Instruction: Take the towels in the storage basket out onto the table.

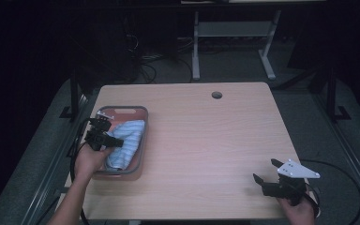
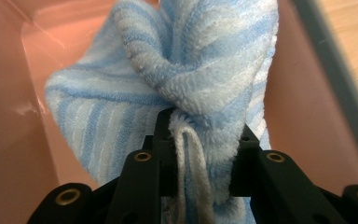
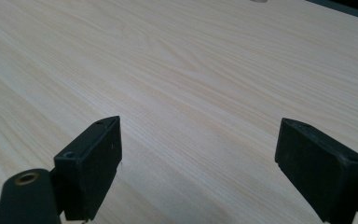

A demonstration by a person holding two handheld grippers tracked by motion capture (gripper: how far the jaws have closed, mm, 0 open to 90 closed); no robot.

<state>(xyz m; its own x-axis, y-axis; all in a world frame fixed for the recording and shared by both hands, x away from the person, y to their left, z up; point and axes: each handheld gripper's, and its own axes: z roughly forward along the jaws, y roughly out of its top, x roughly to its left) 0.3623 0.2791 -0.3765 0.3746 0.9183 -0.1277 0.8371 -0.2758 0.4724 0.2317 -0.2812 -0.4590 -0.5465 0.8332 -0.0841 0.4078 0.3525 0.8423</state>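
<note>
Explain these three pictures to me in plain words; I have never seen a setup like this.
No robot here: a person holds a black two-jaw gripper in each hand at a light wooden table. The wide picture comes from a fixed camera above the table. The other two come from small cameras riding on each gripper, looking along its jaws.

On the table's left side sits a pink plastic tub with a grey rim. Inside it lies a blue-and-white striped terry towel. The left gripper has its jaws closed on a fold of that towel. The right gripper is near the table's front right corner, jaws wide apart, holding nothing, bare wood ahead of it.
</note>
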